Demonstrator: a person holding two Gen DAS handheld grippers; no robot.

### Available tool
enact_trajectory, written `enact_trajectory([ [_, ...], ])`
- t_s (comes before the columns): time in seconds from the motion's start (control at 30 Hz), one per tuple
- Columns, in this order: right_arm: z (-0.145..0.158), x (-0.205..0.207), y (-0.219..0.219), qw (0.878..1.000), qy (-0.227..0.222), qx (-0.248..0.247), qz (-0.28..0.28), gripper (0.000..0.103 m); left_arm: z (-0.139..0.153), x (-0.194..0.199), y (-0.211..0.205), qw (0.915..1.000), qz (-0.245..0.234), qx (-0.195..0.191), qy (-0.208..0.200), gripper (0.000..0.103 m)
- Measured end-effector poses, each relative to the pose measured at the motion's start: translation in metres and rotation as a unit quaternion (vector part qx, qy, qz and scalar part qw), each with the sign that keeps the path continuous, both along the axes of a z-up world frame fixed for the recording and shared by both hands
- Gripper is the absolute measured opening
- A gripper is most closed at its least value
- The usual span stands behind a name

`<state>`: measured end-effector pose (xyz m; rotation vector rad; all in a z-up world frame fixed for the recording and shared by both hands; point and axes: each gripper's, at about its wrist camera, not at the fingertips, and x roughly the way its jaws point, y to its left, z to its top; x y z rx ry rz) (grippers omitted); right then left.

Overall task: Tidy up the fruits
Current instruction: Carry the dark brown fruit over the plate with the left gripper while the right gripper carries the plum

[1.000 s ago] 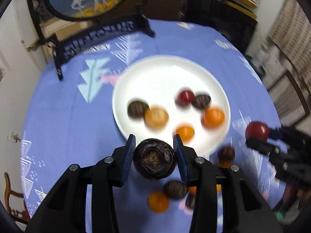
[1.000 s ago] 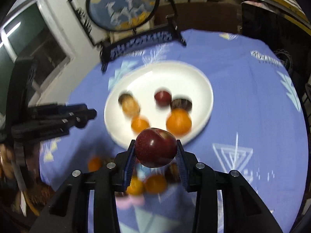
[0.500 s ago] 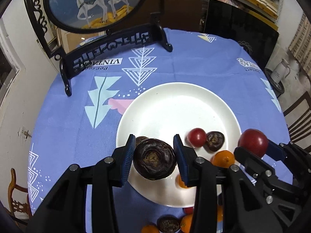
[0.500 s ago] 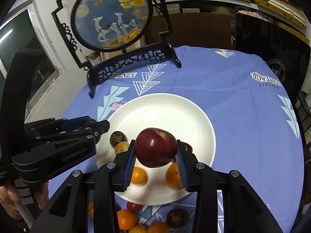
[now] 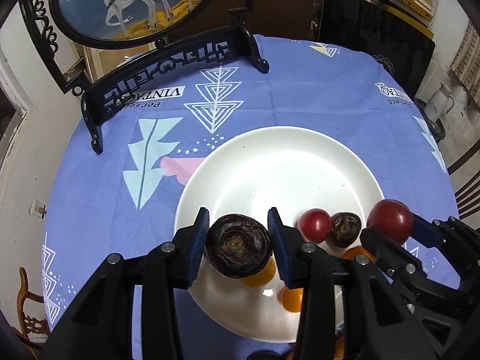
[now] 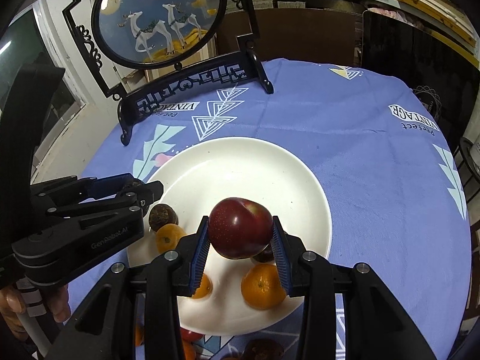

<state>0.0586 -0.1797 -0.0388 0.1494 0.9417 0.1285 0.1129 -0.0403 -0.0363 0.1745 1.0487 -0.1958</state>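
A dark, wrinkled purple-brown fruit (image 5: 239, 249) is clamped between the blue pads of the left tongs (image 5: 238, 247) and is held above the near-left part of a white plate (image 5: 270, 162), which rests on a worktop covered by a blue patterned cloth (image 5: 90, 198). A red apple (image 6: 240, 231) is clamped in the right tongs (image 6: 240, 237) and is held over the near middle of the same plate (image 6: 240, 162); in the left wrist view this apple (image 5: 390, 220) is seen at the plate's right edge.

On the plate, a small red fruit (image 5: 315, 225) is seen touching a small dark wrinkled fruit (image 5: 345, 228). An orange tangerine (image 5: 292, 298) lies nearer the front rim, and another (image 5: 261, 273) is partly hidden under the held dark fruit. From the right wrist view, a large tangerine (image 6: 262, 286) is seen just right of the apple's underside, a second (image 6: 168, 237) lies against a brown wrinkled fruit (image 6: 162, 217) at the plate's left edge, beside the left tongs (image 6: 147, 190).

More fruit is glimpsed on the cloth in front of the plate, mostly hidden by the tongs. A black-framed oval screen painted with deer (image 6: 159, 21) stands at the far edge of the worktop.
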Motion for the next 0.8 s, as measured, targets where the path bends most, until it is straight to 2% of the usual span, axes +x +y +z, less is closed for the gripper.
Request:
enact_trajectory([
  [0.8, -0.025, 0.041, -0.003, 0.999, 0.032, -0.012, 0.004, 0.04, -0.025, 0.026, -0.005, 0.9993, 0.011, 0.026, 0.024, 0.04],
])
